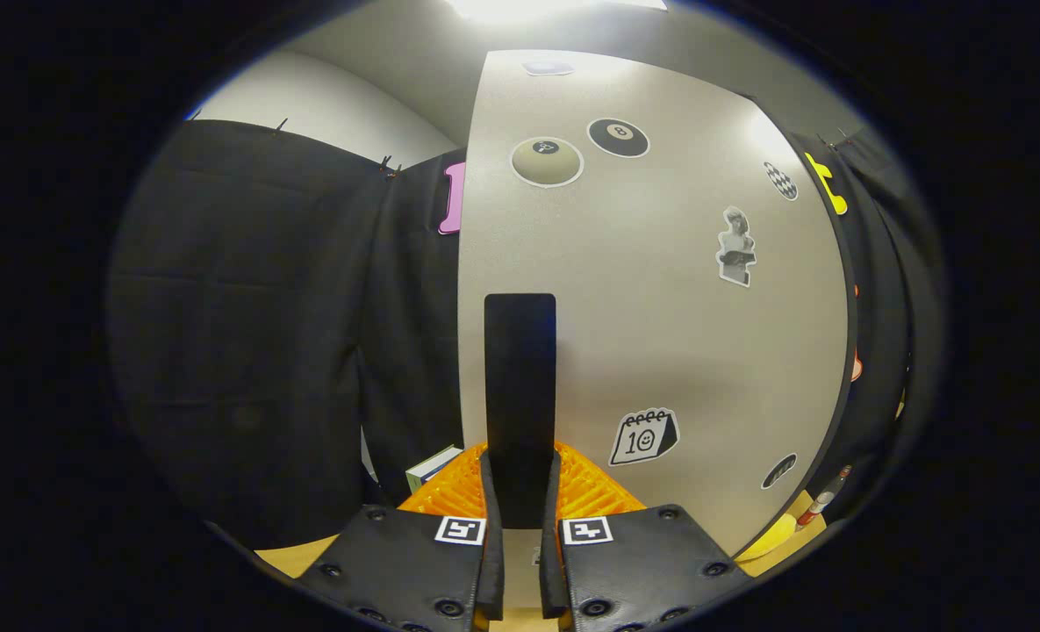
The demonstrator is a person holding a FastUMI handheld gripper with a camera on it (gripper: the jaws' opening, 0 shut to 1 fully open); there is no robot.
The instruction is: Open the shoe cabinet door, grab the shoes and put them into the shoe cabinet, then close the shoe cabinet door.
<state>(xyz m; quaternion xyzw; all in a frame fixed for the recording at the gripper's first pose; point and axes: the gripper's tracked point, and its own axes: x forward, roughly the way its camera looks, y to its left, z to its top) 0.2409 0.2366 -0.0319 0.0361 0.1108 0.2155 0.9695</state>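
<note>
Two fingers (pixel 520 527) sit closest to the camera, and they are pulled in tight on a tall dark handle (pixel 520 395). One finger presses on each side of the handle, so only a thin gap is left between them. Each finger has a small square marker on top, just beside the handle.

The handle stands straight up on the shoe cabinet door (pixel 660 290). The door is big and pale, and it is right in front of the fingers, so it blocks what is behind it. The handle is close to the door's left edge.

Stickers are on the door. A pale ball sticker (pixel 547 161) and a black ball sticker (pixel 618 137) are high above the handle. A small figure sticker (pixel 736 246) is up and to the right of the handle. A calendar sticker (pixel 643 436) is just right of the handle, low down. A checkered sticker (pixel 780 180) is near the door's far right edge.

An orange ribbed thing (pixel 590 487) lies low behind the handle, between the fingers and the door. A small box (pixel 432 467) is just left of it. The wooden bench (pixel 291 555) shows below, left of the fingers. A yellow thing (pixel 770 535) and a small bottle (pixel 822 500) are far right of the handle, past the door's edge.

The fingers point straight at the door, level and flat. No shoes can be made out.
</note>
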